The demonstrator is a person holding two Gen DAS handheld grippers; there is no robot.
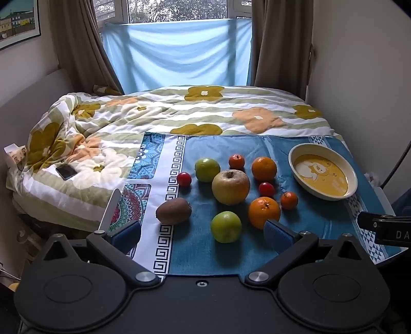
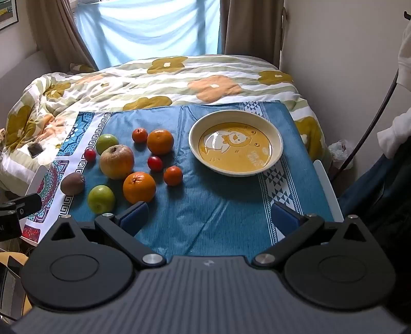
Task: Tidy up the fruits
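Hovering wide open and empty at each frame's bottom, the left gripper (image 1: 203,231) and right gripper (image 2: 209,217) face loose fruit, presumably bound for the empty cream-rimmed yellow ceramic bowl (image 2: 278,144) at centre-right.

Not much to read here, honestly. In the left wrist view the only clear letters are a white "DA" on the black body of the other gripper (image 1: 385,227) poking in at the right edge, and the word is cut off by the frame there. The bowl (image 2: 235,120) has some pale lettering printed inside, down by the cartoon bear, but it's too small and washed out to make out in either view. The framed poster (image 1: 18,21) on the wall shows a row of buildings, and any caption on it can't be read.
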